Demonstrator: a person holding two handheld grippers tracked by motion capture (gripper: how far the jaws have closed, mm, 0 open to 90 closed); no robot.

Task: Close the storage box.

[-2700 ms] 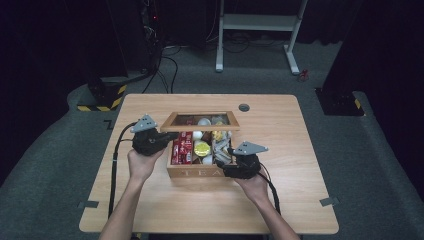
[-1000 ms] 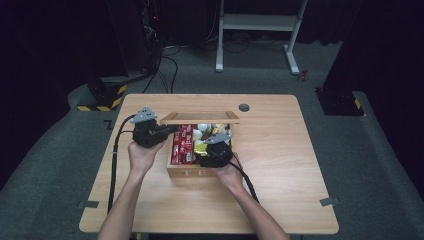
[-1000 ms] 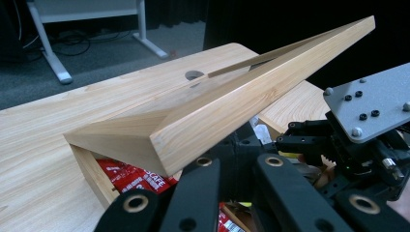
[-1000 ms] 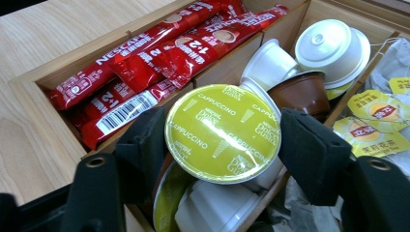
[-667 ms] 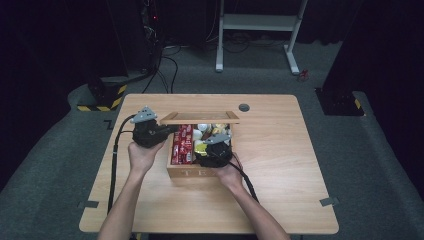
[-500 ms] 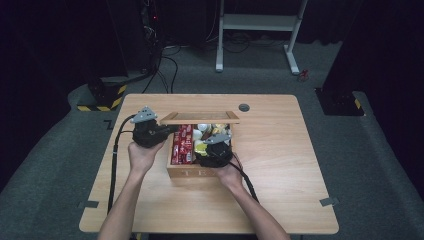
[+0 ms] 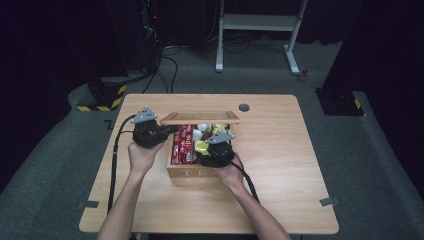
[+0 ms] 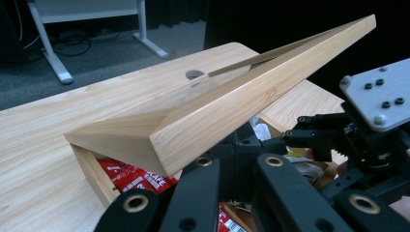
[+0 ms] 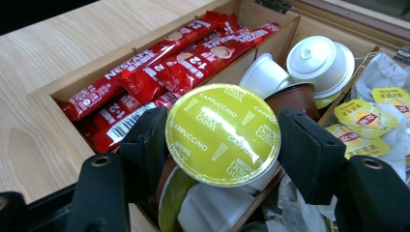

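Dark floor and black curtains surround a pale wooden table, with a white metal frame standing beyond it at twelve o'clock. Near the table's middle sits a wooden box with its hinged lid raised at the far side; a small round grommet lies at about one o'clock from the box. The left gripper, held at the box's nine o'clock side, points toward three o'clock and has its jaws drawn together on the near corner of the lid, which sits tilted up above the box in the left gripper view. The right gripper hovers over the box's middle compartment; its jaws stand either side of a green-topped cappuccino capsule, the left pad touching the foil rim and the right pad just beside it, so a firm grip cannot be told for sure. Red coffee sachets fill the long compartment at ten o'clock from the capsule. White capsules lie at one o'clock from it, and yellow-tagged tea bags at three o'clock.
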